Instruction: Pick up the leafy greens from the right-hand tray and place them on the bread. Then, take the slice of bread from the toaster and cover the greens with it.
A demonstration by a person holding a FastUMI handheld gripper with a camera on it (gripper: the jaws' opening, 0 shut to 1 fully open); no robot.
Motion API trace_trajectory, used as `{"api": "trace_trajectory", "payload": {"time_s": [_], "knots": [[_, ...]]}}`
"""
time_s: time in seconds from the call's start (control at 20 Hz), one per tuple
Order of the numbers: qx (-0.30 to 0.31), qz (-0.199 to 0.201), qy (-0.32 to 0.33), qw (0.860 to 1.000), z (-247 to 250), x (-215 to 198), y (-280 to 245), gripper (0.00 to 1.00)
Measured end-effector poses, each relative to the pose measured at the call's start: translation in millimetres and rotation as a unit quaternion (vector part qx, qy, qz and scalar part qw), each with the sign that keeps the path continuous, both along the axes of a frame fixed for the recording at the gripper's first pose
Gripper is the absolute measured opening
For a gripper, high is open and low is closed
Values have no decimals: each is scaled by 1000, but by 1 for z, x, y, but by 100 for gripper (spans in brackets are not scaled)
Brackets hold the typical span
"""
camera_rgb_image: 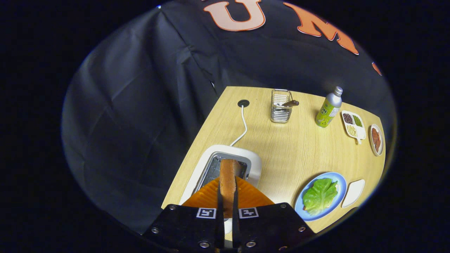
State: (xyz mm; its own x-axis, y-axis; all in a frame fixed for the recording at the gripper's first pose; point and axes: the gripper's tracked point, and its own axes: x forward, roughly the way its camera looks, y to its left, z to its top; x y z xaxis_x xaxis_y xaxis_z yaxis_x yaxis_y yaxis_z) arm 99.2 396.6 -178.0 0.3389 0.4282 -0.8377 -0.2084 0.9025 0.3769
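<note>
My gripper [227,191] is shut on a slice of bread [228,179], held on edge between both fingers just above the slot of the white toaster [253,161]. To the right of the fingers, a blue plate [341,182] carries the leafy greens [320,195]. They lie spread over another bread slice, of which only a thin edge peeks out.
A small white tray [353,192] sits right of the blue plate. Farther back stand a wire basket [280,105], a green bottle [328,109], a divided dish of beans [353,125] and a small plate [376,140]. The toaster's cable [243,123] runs to a table hole.
</note>
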Motion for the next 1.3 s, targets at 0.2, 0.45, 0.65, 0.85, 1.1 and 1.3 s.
{"api": "trace_trajectory", "payload": {"time_s": [0.2, 0.45, 0.65, 0.85, 1.1, 1.3], "knots": [[47, -19, -25, 998, 37, 7, -15, 9], [73, -29, -55, 995, 69, 5, -48, 9], [82, -45, -76, 993, 79, 1, -85, 9], [94, -53, -74, 991, 70, -10, -114, 9], [119, -68, -63, 989, 55, -17, -145, 9], [137, -82, -50, 986, 37, -23, -172, 9]]}}
